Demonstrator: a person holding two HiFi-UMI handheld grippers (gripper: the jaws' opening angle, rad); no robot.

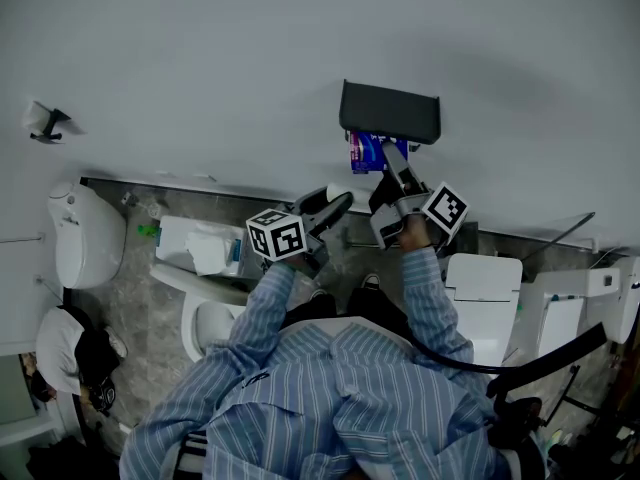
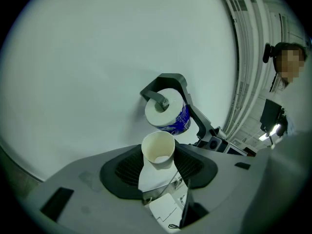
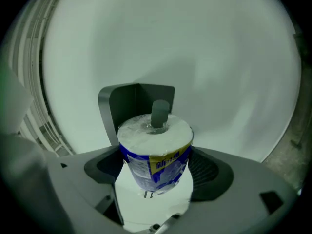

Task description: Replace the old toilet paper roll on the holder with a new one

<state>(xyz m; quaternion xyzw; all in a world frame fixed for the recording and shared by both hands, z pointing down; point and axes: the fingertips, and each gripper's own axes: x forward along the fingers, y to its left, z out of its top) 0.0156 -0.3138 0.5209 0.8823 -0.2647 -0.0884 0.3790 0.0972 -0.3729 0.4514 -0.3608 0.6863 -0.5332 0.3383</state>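
A dark grey holder point(image 1: 390, 111) hangs on the white wall. A new toilet paper roll point(image 3: 155, 152) in a blue printed wrapper sits over the holder's spindle point(image 3: 160, 113), which pokes through its core. My right gripper point(image 3: 156, 174) is shut on this roll, one jaw on each side. In the head view the right gripper point(image 1: 392, 171) reaches up under the holder. My left gripper point(image 2: 158, 164) is shut on an empty cardboard tube point(image 2: 158, 150), held just below and in front of the mounted roll point(image 2: 168, 112). It shows in the head view as left gripper point(image 1: 335, 203), lower left of the holder.
A toilet point(image 1: 205, 268) with paper lying on it stands below at the left, and a white tank point(image 1: 483, 288) at the right. A white fixture point(image 1: 75, 233) and a wall hook point(image 1: 45, 120) are at the far left. Another person point(image 2: 287, 91) stands to the right.
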